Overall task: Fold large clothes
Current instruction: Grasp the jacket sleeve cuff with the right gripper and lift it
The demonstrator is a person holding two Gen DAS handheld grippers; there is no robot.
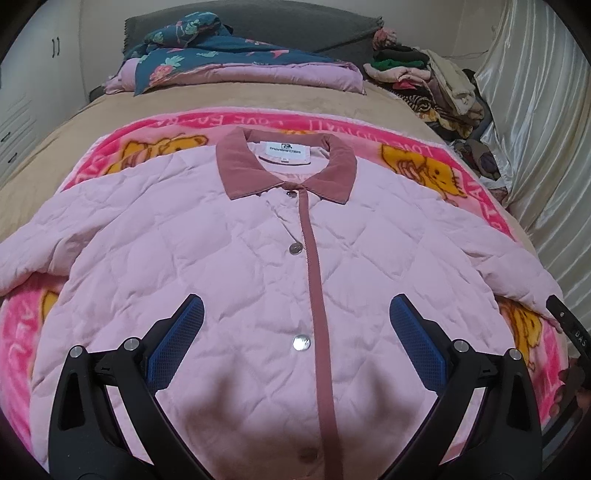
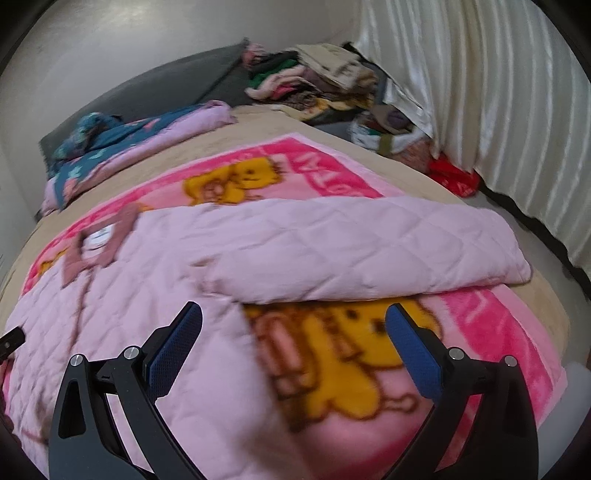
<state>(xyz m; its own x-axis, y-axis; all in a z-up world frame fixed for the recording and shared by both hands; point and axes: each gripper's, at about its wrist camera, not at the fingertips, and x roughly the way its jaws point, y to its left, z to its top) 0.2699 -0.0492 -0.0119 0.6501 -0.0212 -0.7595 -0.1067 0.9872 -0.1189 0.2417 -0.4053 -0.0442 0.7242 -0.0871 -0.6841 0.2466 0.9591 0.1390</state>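
A pink quilted jacket (image 1: 229, 258) with a dusty-rose collar lies face up, buttoned, spread flat on a pink cartoon blanket (image 1: 424, 147) on the bed. My left gripper (image 1: 295, 314) is open and empty above the jacket's lower front, its jaws either side of the placket. In the right wrist view the jacket's right sleeve (image 2: 369, 251) lies stretched out sideways over the blanket (image 2: 332, 362). My right gripper (image 2: 293, 321) is open and empty, just below the sleeve near the jacket's side hem. Its tip shows at the right edge of the left wrist view (image 1: 565, 325).
A folded floral and pink quilt (image 1: 236, 66) lies at the bed head against a grey headboard (image 1: 295, 22). A pile of mixed clothes (image 1: 424, 74) sits at the far right corner. White curtains (image 2: 498, 110) hang along the right side. A red bag (image 2: 454, 177) lies on the floor.
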